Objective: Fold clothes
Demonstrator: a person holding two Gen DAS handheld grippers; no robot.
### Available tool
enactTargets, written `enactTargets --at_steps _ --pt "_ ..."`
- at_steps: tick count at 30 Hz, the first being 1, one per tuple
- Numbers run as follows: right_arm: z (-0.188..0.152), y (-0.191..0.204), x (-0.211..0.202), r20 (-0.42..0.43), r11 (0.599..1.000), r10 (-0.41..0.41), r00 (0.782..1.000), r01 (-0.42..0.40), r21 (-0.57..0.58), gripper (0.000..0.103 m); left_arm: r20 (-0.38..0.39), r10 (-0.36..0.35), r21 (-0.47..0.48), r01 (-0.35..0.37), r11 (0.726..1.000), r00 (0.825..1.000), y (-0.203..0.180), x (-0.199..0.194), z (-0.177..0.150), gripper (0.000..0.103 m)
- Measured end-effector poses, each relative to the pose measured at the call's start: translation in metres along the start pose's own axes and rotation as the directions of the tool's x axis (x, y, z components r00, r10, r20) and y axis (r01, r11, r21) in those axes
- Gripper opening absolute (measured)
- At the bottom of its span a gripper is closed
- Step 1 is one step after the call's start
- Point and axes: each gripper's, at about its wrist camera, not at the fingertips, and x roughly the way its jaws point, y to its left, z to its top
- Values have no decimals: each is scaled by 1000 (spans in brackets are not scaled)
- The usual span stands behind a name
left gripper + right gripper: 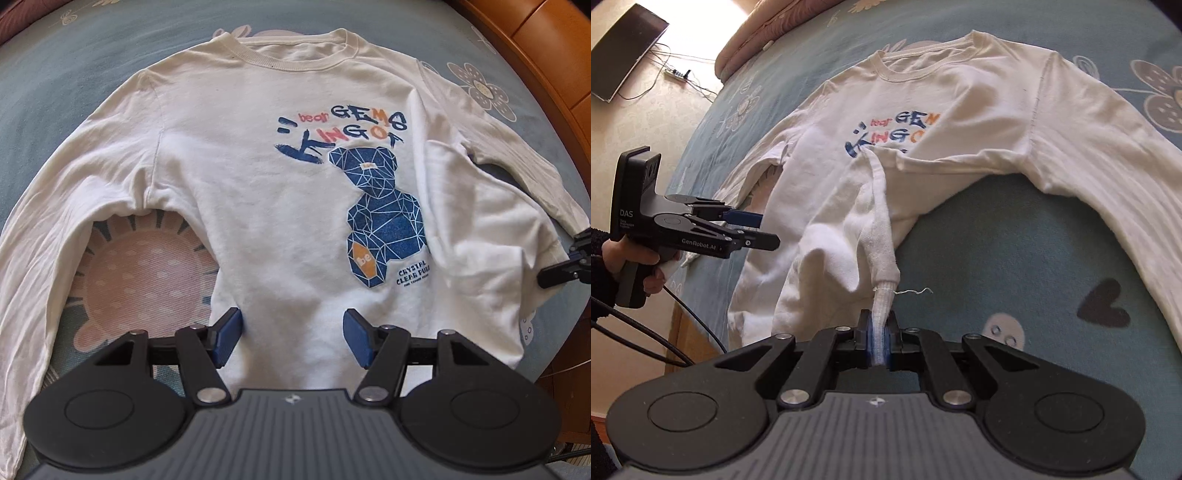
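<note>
A white long-sleeved shirt [258, 177] with a blue bear print [384, 221] lies face up on the bed, collar far from me and sleeves spread to both sides. My left gripper [291, 336] hovers open over the bottom hem, its blue pads [229, 336] wide apart with nothing between them. In the right wrist view this left gripper [768, 230] is held by a hand beside the shirt's lower left. My right gripper [878, 328] is shut on a ribbed edge [882, 302] at the lower right side of the shirt [960, 110] and holds it raised and bunched. The right gripper [569, 254] also shows at the left wrist view's right border.
The blue bedsheet [1015, 240] has flower and heart prints. A wooden bed frame [546, 55] runs along the far right. Off the bed's left side are the floor, a dark screen [628, 48], a power strip [676, 73] and the gripper's cables [665, 343].
</note>
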Motion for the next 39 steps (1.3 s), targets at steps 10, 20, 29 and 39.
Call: enactTargets --at_steps 10,20,29,39 --pt "-92 -17 -45 -157 967 -101 982 135 217 8 -15 17 46 -16 999 1000 -14 -3 -4 61" --pt "-77 -36 -45 -120 949 -185 975 209 235 29 30 39 14 -39 999 999 3 -17 0 62" --pt "40 -101 -8 281 853 -4 960 -143 501 54 90 40 -98 -31 995 995 26 -18 13 62" --pt "57 -114 34 394 718 -156 906 -170 675 57 78 44 -146 -32 989 996 45 -9 7 62"
